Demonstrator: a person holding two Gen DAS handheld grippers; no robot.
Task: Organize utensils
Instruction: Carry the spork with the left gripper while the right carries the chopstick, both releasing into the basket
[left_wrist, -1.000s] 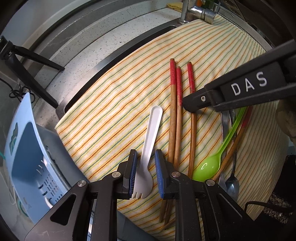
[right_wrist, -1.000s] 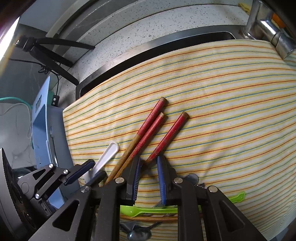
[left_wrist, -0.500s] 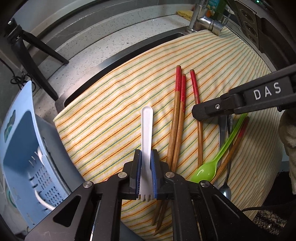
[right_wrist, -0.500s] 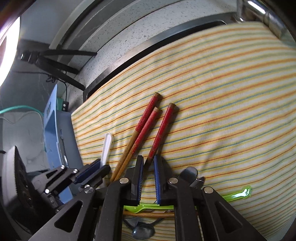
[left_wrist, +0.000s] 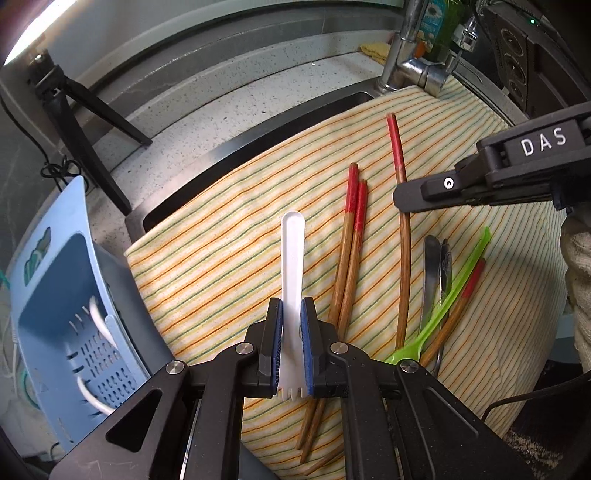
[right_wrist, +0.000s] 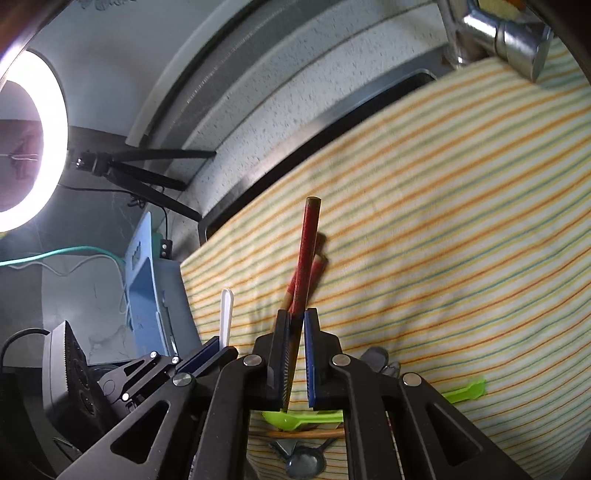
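A kitchen sink draped in a striped cloth serves as the sorting ground. At far left a blue slotted utensil basket stands just off the cloth's edge, a white utensil already inside it. Next to it, the left gripper is clamped on a white plastic spork, gripping it near the tined end, the long handle pointing away over the cloth. Two red-tipped chopsticks lie side by side just to its right. Further right, the right gripper is closed on a single red-tipped chopstick, its red end raised clear of the cloth; in the last half second these jaws have closed further, with the stick between them. A green plastic spoon, metal cutlery and a fourth chopstick remain in a loose pile at far right.

The risks appear plain. The chopstick is thin, round and held low on its length, so it could pivot or slip out on the way to the basket. The spork's long free handle could catch the basket rim. With both grippers working close together, a crossing move could knock one load loose.
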